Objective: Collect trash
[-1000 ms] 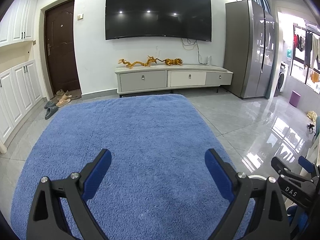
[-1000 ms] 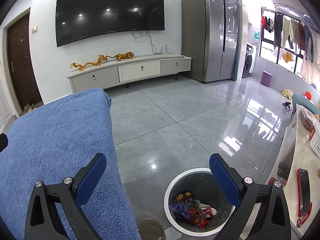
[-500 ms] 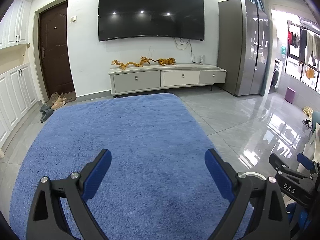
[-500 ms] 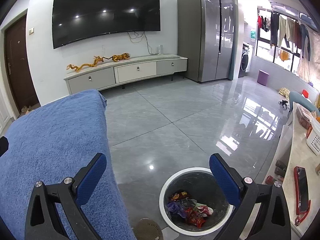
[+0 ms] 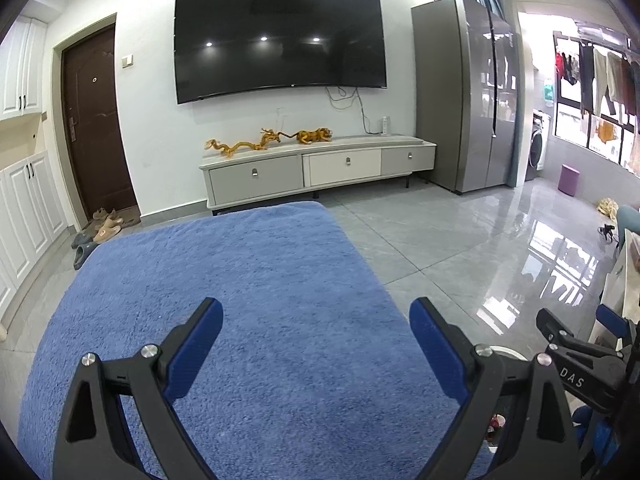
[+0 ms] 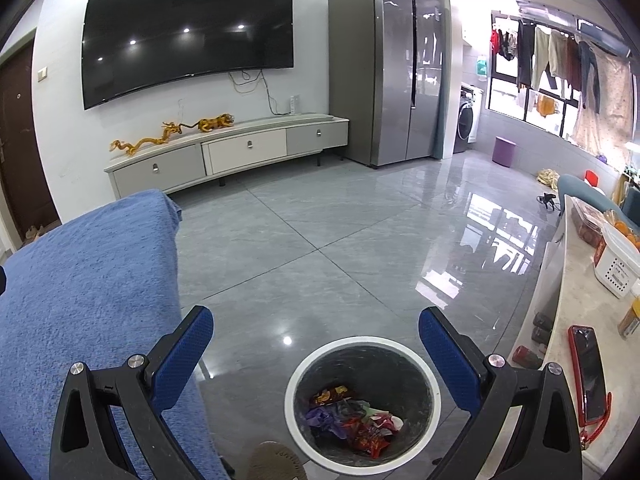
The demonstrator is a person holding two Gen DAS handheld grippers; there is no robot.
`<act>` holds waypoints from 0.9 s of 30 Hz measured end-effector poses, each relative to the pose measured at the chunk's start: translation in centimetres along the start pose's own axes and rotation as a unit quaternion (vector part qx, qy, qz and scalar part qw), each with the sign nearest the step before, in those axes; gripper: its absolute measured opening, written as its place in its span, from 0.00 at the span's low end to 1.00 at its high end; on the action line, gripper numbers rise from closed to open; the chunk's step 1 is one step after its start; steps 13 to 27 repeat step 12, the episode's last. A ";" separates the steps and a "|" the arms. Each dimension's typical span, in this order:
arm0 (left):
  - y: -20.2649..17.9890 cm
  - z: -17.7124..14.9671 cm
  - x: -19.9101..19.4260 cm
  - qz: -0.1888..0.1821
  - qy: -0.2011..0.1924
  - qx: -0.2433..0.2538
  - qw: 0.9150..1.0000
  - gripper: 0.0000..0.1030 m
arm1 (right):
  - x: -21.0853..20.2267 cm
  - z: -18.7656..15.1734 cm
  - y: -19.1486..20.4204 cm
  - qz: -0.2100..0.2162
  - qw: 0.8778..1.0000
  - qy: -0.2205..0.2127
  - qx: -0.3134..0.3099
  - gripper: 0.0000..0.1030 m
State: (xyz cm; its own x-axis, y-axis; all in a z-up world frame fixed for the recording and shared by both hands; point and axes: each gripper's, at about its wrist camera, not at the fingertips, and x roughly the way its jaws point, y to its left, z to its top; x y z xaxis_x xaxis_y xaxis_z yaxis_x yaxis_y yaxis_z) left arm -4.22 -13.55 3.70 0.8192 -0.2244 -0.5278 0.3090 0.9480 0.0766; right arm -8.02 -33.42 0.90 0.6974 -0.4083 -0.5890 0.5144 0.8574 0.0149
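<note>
A round trash bin (image 6: 432, 384) with a white rim stands on the grey floor, holding several crumpled wrappers (image 6: 352, 420). My right gripper (image 6: 316, 328) is open and empty, hovering above the bin. My left gripper (image 5: 316, 320) is open and empty above the blue towel-covered surface (image 5: 240, 288), which shows no trash. The right gripper also shows at the right edge of the left wrist view (image 5: 576, 328). The bin's rim peeks out behind my left gripper's right finger (image 5: 506, 350).
A TV stand (image 6: 240, 152) and wall TV are at the back, a grey fridge (image 6: 396, 68) to their right. A marble counter (image 6: 580, 320) with a red-cased phone (image 6: 588, 372) and containers runs along the right. Slippers (image 5: 104, 228) lie by the door.
Both views have tilted upward a little, so the room appears lower in frame. The bin has shifted toward the centre between my right fingers. Both grippers remain open.
</note>
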 end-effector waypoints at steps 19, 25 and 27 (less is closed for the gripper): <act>-1.6 -0.1 0.8 -0.004 0.014 0.017 1.000 0.92 | 0.6 -0.2 -1.6 -0.007 1.000 -0.001 0.013 1.00; -1.6 -0.1 0.8 -0.004 0.014 0.017 1.000 0.92 | 0.6 -0.2 -1.6 -0.007 1.000 -0.001 0.013 1.00; -1.6 -0.1 0.8 -0.004 0.014 0.017 1.000 0.92 | 0.6 -0.2 -1.6 -0.007 1.000 -0.001 0.013 1.00</act>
